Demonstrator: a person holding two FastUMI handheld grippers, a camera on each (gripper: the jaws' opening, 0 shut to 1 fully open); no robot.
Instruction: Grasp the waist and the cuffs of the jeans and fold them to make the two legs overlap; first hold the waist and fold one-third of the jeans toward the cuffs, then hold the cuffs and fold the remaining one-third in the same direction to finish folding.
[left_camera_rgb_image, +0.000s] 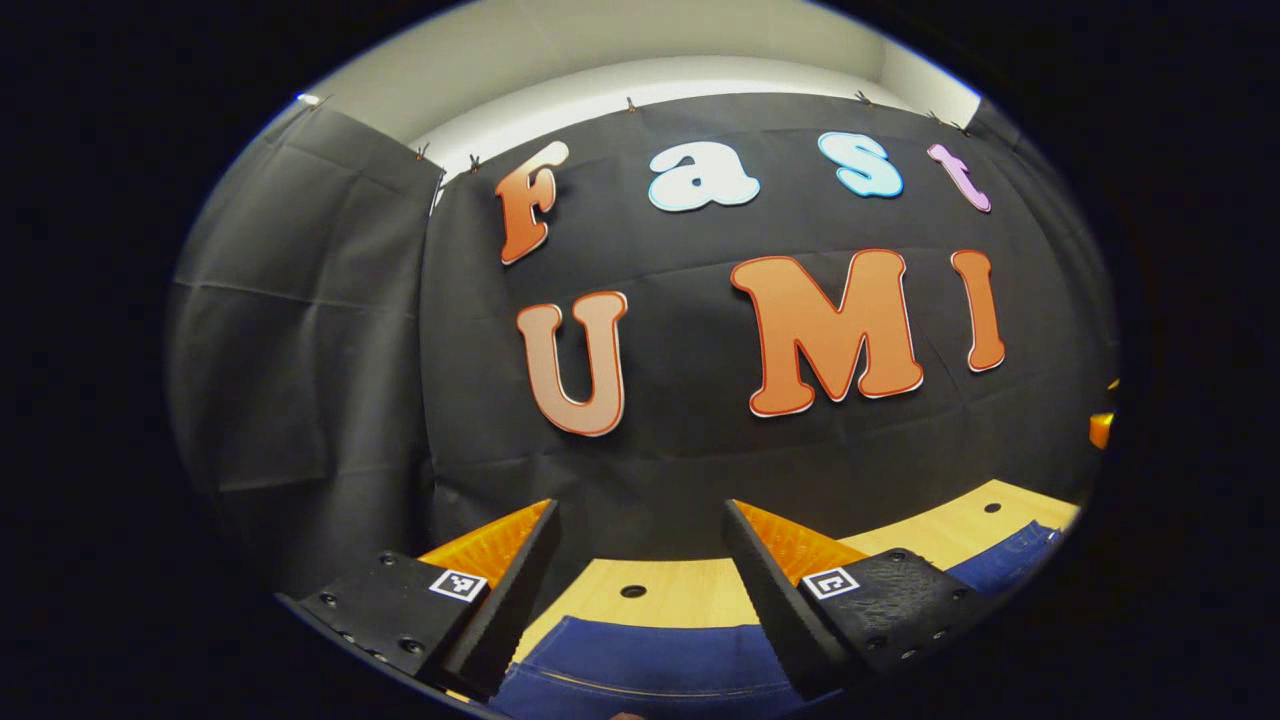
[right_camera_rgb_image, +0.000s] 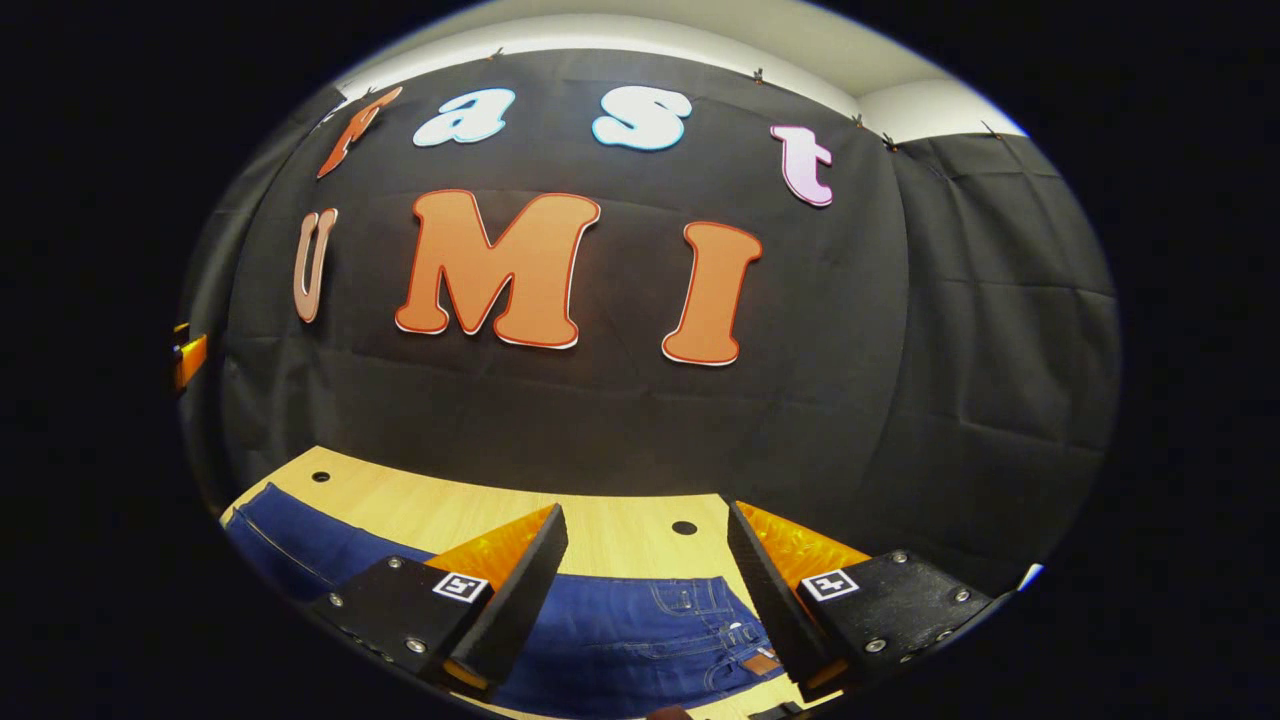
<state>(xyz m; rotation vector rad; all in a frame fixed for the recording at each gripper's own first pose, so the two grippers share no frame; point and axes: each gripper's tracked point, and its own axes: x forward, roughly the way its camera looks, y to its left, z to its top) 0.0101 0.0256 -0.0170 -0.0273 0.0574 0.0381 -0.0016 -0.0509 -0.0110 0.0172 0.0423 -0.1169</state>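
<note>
Nearest in the left gripper view, the left gripper (left_camera_rgb_image: 640, 580) has its two fingers wide apart, with nothing between them. Just under them lies the dark blue denim jeans (left_camera_rgb_image: 640, 665), flat on the light wooden table with round holes (left_camera_rgb_image: 690, 585). In the right gripper view, the right gripper (right_camera_rgb_image: 645, 585) is also spread open and empty, and it hangs above the part of the jeans with pockets and a small brown patch, which I judge to be the waist. The cloth runs away to the left across the table. As far as I can see, no fold is made yet; the leg overlap and both one-third folds seem left to do.
</note>
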